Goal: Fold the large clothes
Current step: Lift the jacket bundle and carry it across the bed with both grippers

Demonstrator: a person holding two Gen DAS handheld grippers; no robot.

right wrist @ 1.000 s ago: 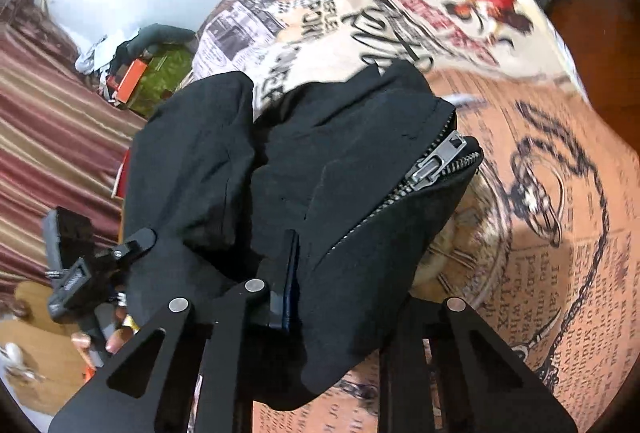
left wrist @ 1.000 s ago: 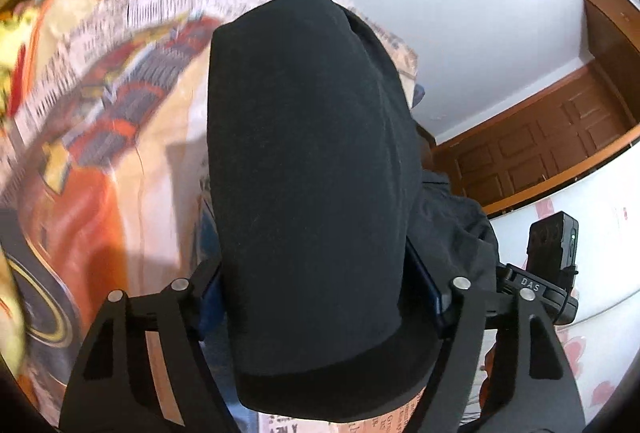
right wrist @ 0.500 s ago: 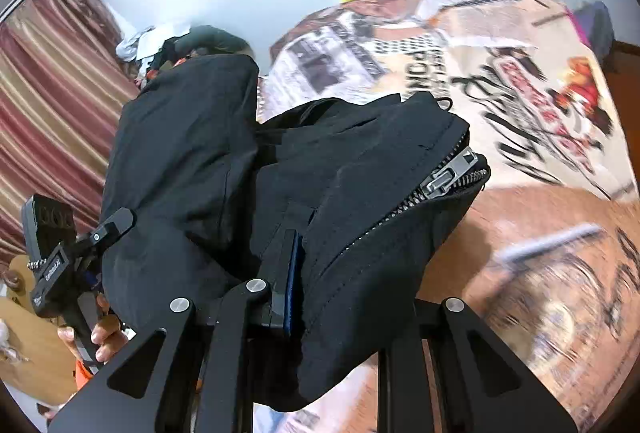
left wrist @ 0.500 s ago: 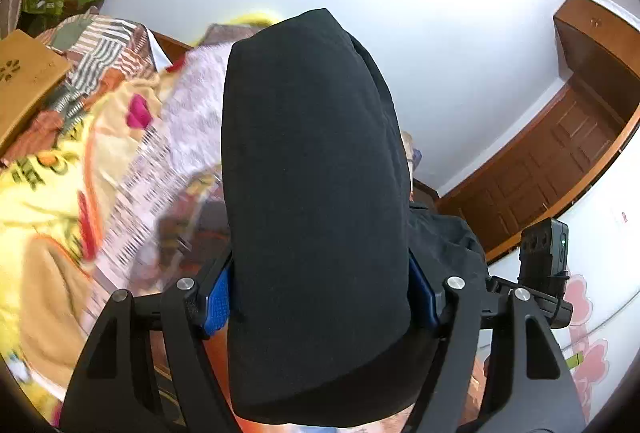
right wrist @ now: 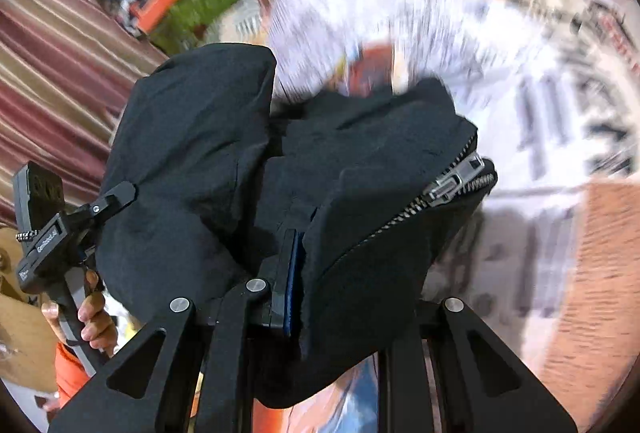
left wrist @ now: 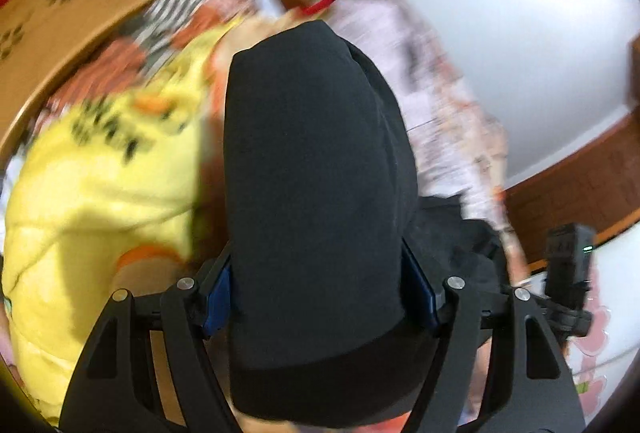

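Note:
A black zip-up jacket [left wrist: 316,193] is bunched up and held off the bed by both grippers. My left gripper [left wrist: 318,281] is shut on a thick fold of the jacket that fills the middle of the left wrist view and hides the fingertips. My right gripper [right wrist: 352,273] is shut on the jacket [right wrist: 360,169] next to its silver zipper [right wrist: 452,185]; the left finger's blue pad [right wrist: 292,265] shows beside the cloth. The left gripper also shows at the left of the right wrist view [right wrist: 48,233], gripping the same jacket.
A bed with a newspaper-print sheet [right wrist: 540,113] lies below. A yellow blanket [left wrist: 100,161] and a cardboard box [left wrist: 60,21] lie left in the left wrist view. A striped curtain [right wrist: 52,73] hangs at left, a white wall [left wrist: 520,33] behind. The background is motion-blurred.
Both grippers have swung with the jacket: the views tilted up toward the wall, then back down toward the bed's head end. The grip on the jacket is unchanged.

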